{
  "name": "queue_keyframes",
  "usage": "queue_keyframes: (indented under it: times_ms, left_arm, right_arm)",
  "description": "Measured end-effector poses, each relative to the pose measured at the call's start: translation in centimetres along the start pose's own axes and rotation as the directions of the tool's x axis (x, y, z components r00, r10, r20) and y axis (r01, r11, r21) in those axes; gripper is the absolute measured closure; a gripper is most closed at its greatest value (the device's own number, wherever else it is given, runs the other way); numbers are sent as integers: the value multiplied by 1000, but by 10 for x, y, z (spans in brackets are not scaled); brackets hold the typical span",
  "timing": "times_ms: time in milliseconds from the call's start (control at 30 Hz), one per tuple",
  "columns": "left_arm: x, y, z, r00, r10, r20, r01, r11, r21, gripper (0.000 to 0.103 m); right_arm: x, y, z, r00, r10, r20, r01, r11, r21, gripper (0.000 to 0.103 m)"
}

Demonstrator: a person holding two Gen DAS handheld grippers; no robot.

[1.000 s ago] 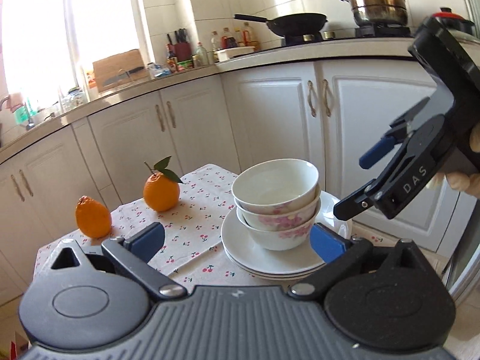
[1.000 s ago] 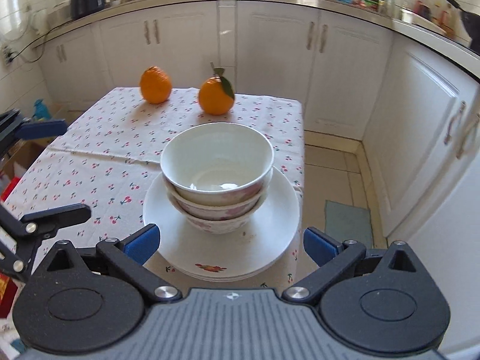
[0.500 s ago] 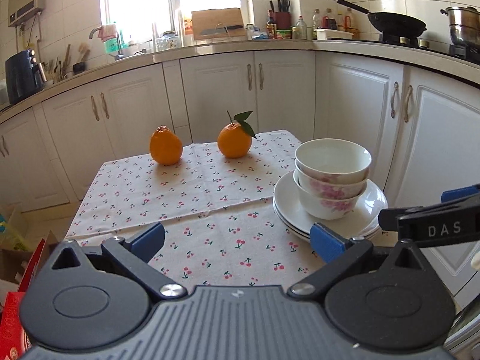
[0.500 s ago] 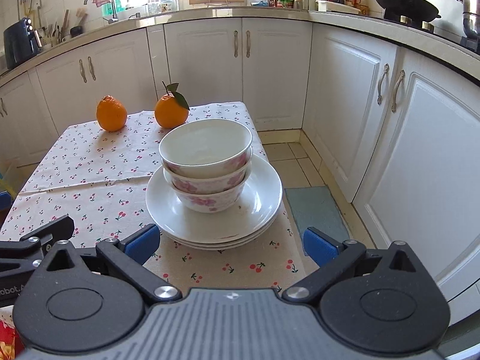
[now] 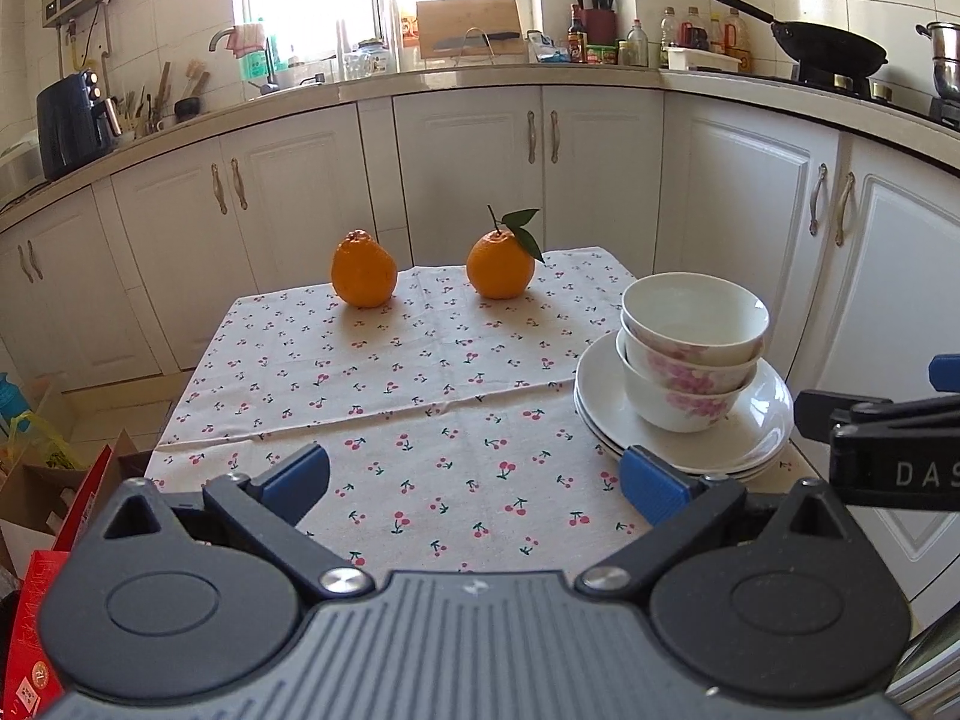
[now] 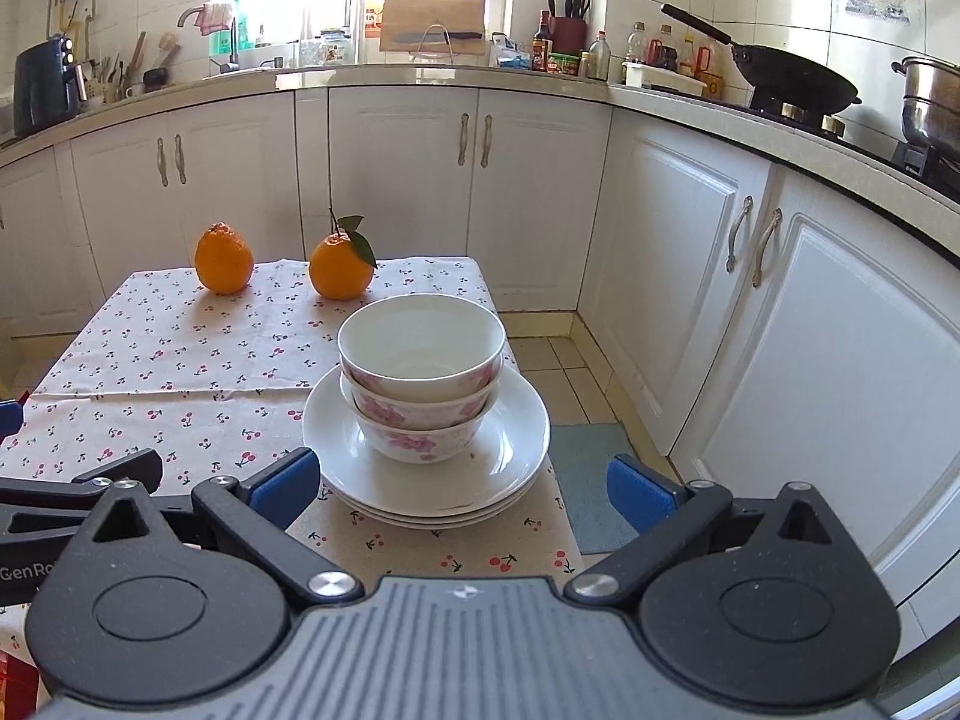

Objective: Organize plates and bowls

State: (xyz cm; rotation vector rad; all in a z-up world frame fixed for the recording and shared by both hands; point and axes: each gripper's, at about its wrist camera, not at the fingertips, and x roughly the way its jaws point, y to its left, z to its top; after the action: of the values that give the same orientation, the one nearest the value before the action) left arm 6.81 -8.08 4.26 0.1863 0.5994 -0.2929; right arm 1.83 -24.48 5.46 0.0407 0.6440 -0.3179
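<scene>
Three nested white bowls with pink flowers (image 5: 693, 351) (image 6: 420, 378) sit on a stack of white plates (image 5: 762, 426) (image 6: 516, 438) at the right front corner of a small table with a cherry-print cloth (image 5: 390, 384) (image 6: 180, 372). My left gripper (image 5: 474, 480) is open above the cloth's front edge, left of the plates. My right gripper (image 6: 462, 489) is open, its jaws standing either side of the plates' near rim without touching. Each gripper shows at the edge of the other's view.
Two oranges (image 5: 363, 270) (image 5: 501, 264) (image 6: 223, 258) (image 6: 340, 267) stand at the table's far edge. White cabinets (image 6: 690, 276) ring the table, with tiled floor and a mat (image 6: 585, 474) on the right. Boxes and bags (image 5: 36, 480) lie on the floor at the left.
Both grippers have swung round and pulled back to face the table squarely; the dishes have not moved. Both stay open.
</scene>
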Motion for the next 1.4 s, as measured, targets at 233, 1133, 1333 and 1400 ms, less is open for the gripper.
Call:
queue_keyframes:
  times_ms: [233, 1133, 1333, 1400]
  left_arm:
    - [3, 2, 2, 1000, 8, -9, -8, 1000, -19, 1]
    - [14, 3, 0, 999, 17, -50, -19, 999, -45, 1]
    - [15, 3, 0, 998, 21, -53, -24, 999, -46, 1]
    - [15, 3, -1, 998, 22, -56, -25, 999, -48, 1]
  right_arm:
    - [3, 3, 1, 1000, -10, -3, 10, 1000, 0, 0]
    - [15, 6, -1, 999, -33, -21, 33, 999, -9, 0]
    - [16, 7, -1, 999, -31, -24, 31, 999, -11, 0]
    - [16, 7, -1, 999, -31, -24, 31, 999, -11, 0]
